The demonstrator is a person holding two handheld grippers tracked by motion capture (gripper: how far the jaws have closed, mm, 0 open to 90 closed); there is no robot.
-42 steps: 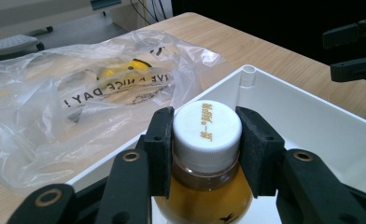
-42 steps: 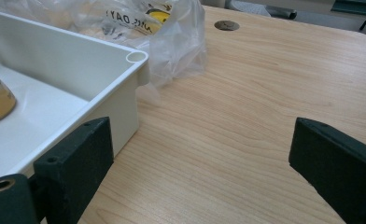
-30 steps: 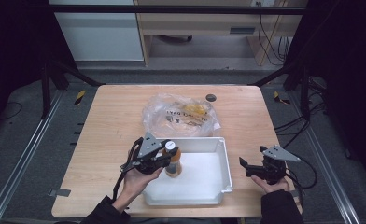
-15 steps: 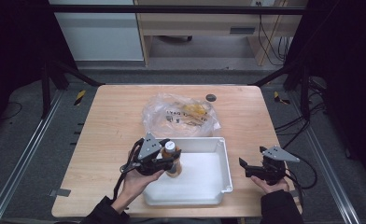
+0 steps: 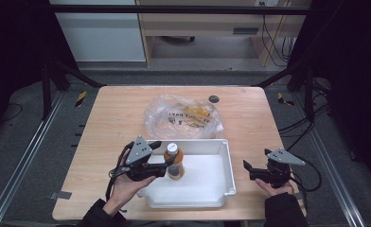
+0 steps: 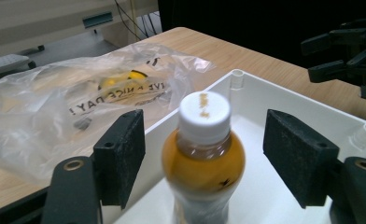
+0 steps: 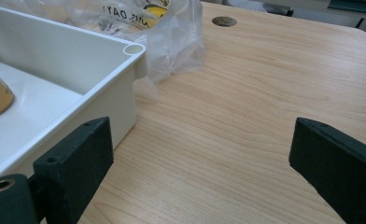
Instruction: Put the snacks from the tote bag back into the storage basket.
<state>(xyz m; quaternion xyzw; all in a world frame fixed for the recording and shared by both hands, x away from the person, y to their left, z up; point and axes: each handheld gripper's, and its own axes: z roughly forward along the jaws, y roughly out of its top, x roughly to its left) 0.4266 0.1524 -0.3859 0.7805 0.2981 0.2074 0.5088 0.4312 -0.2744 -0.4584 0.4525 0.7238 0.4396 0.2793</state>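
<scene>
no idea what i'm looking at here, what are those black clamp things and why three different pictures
A person sits at a light wooden table and holds a hand-held tool with two black padded tongs in each hand. One picture comes from a camera above, looking down. The other two come from small cameras riding on each tool, looking out between its pads.

On the table lie a shallow white plastic tray and, behind it, a crumpled clear plastic bag with something yellow inside.

A small orange drink bottle with a white cap stands upright in the tray. The left tongs have just been opening; the bottle stands between the pads, with a gap on each side, so it is released. The right tongs are open and hold nothing, beside the tray.
</scene>
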